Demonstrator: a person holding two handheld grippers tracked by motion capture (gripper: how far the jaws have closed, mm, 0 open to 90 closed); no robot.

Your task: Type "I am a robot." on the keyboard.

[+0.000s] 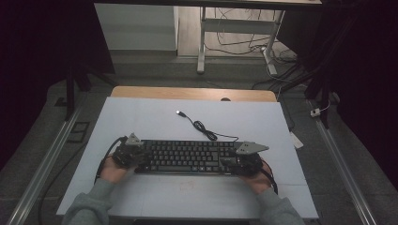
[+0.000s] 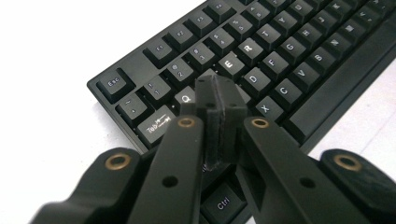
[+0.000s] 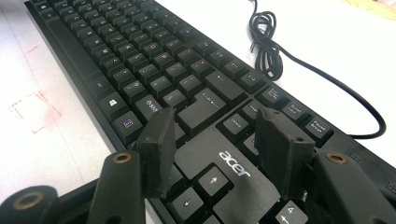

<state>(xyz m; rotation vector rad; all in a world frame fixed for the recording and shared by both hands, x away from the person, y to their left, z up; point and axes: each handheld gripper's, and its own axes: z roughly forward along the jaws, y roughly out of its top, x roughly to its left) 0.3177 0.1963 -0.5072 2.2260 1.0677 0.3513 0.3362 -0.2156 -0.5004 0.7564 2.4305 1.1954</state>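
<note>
The keyboard (image 3: 187, 93) reads "acer" (image 3: 233, 164) in white above its arrow keys. At its left end, keys read Esc (image 2: 113, 83), Tab (image 2: 154, 126), Q, E, R and Ctrl (image 2: 223, 203).

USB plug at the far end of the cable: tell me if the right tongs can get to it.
Probably yes. The USB plug lies on bare table beyond the keyboard, nothing covering it; the right tongs stand open over the keyboard, holding nothing.

The keyboard (image 2: 280, 60) is matt black plastic, its keycaps smooth with pale printed legends. Its cable (image 3: 271, 51) looks like glossy black rubber. The desk (image 1: 141, 117) wears a smooth, matt pale sheet over a wooden edge. Sleeves (image 1: 89, 206) are soft grey cloth.
</note>
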